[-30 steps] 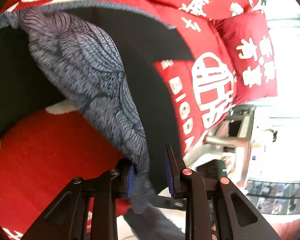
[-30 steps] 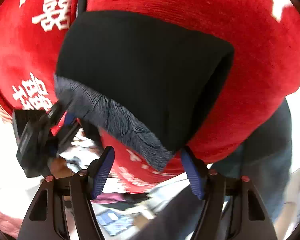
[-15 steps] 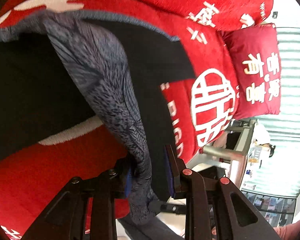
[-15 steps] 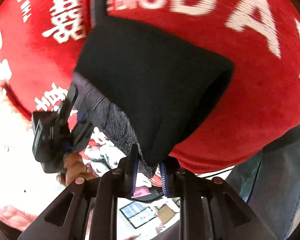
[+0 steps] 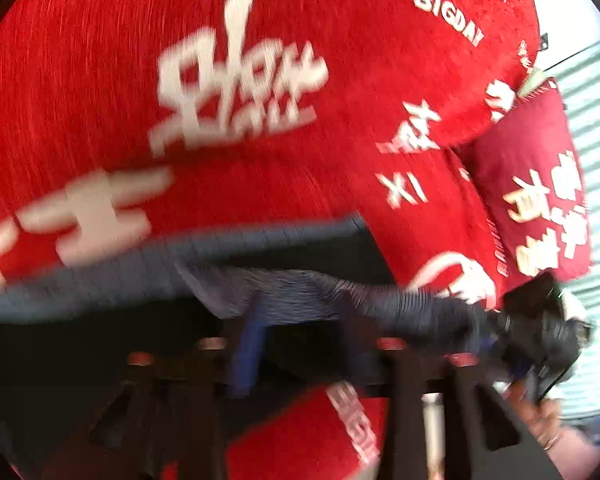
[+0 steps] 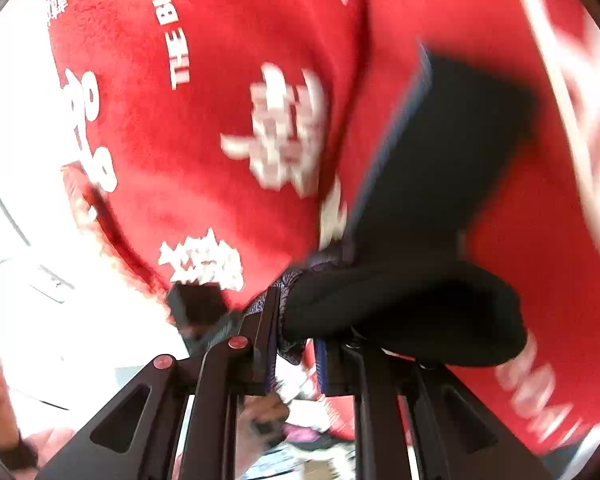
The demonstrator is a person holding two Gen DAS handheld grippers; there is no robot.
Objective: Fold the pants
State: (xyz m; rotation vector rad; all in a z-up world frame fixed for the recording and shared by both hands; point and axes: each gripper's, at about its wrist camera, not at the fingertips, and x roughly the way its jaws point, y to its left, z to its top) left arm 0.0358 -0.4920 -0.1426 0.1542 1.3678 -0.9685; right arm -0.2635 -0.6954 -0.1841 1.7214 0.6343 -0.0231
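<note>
The black pants (image 6: pixel 440 168) with a grey patterned waistband (image 5: pixel 340 292) lie on a red blanket with white characters. My left gripper (image 5: pixel 300 344) is shut on the waistband edge, which stretches rightward to the other gripper seen at the right (image 5: pixel 540 328). My right gripper (image 6: pixel 296 344) is shut on the pants' patterned edge, with black cloth bulging over its right finger. Both views are motion-blurred. The lifted end of the pants folds over the part still lying flat.
The red blanket (image 5: pixel 260 60) covers the bed. A dark red pillow (image 5: pixel 540 184) with gold characters lies at the right. A person's hand (image 6: pixel 260 416) and a bright floor with clutter show below the bed edge.
Both grippers have swung with the pants' waistband edge lifted and carried across the blanket. The right gripper went from open to shut on the cloth a second ago.
</note>
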